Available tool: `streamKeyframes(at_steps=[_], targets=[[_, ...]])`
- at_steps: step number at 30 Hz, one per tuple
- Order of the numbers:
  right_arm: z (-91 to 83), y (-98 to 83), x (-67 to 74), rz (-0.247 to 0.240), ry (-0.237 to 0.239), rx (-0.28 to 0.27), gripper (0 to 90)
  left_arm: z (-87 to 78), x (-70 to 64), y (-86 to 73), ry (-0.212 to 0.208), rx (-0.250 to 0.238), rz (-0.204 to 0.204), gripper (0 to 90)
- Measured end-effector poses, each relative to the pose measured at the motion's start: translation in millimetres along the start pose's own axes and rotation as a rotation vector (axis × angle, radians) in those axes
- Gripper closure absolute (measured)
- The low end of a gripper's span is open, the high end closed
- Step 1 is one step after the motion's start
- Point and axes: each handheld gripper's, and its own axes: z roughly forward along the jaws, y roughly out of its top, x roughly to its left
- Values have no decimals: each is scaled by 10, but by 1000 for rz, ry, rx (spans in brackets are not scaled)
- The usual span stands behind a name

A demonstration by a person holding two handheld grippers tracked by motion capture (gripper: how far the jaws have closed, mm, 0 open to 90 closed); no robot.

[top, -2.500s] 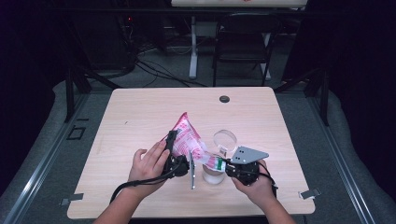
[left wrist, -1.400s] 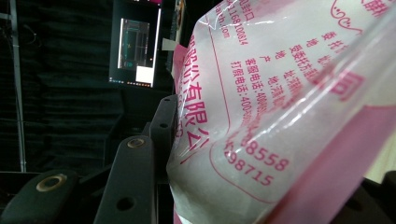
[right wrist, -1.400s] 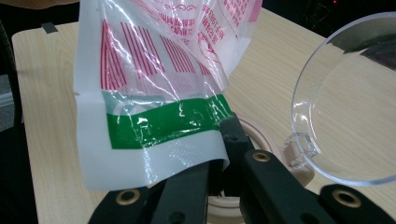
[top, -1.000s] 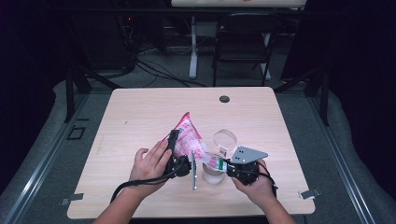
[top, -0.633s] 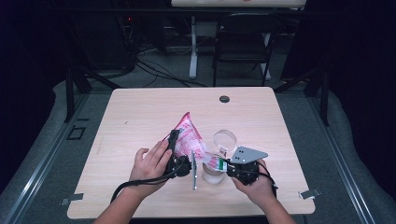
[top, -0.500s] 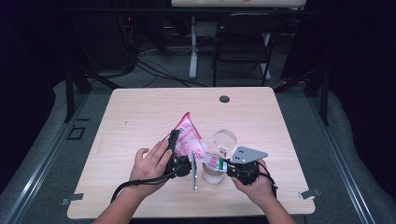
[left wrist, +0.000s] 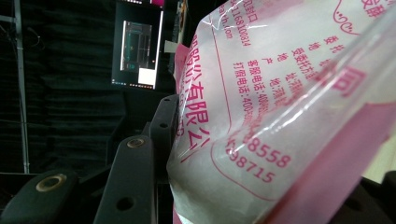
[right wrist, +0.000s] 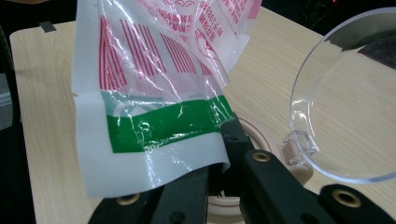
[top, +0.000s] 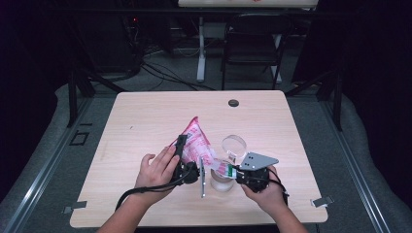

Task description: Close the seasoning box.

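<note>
- Two grippers share one thing: the pink-and-white printed plastic pouch (top: 197, 148) hangs tilted above the light wooden table (top: 145, 121). The left gripper (top: 187, 162) grasps its body, the film bulging between the jaws in the left gripper view (left wrist: 261, 121). The right gripper (top: 233, 172) is clenched on the green-striped corner (right wrist: 163, 126).
- Beneath that corner stands a clear round jar (top: 222, 180), its transparent hinged lid (top: 234, 145) flipped open behind it.
- Risk one: the right jaws pinch only the slick edge of the film, so a pull could let the corner slip free, and the mouth would swing off the jar.
- Risk two: if the pouch is tilted before its mouth sits over the opening, contents would likely scatter across the table.
- Risk three: the light jar is not held by anything; a nudge from a jaw or the pouch could tip it.
- The table is otherwise bare, save a small dark round cap (top: 233, 103) near the far edge.
- Beyond it, the room is dim: a dark folding chair (top: 255, 43), cables on grey flooring, black drapes.
</note>
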Motion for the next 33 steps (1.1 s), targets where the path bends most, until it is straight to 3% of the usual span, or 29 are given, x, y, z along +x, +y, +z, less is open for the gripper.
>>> streamKeyframes(at_steps=[33], targets=[[-3, -3, -8, 5, -6, -2, 900, 5, 18, 23, 2, -2, -1, 595]])
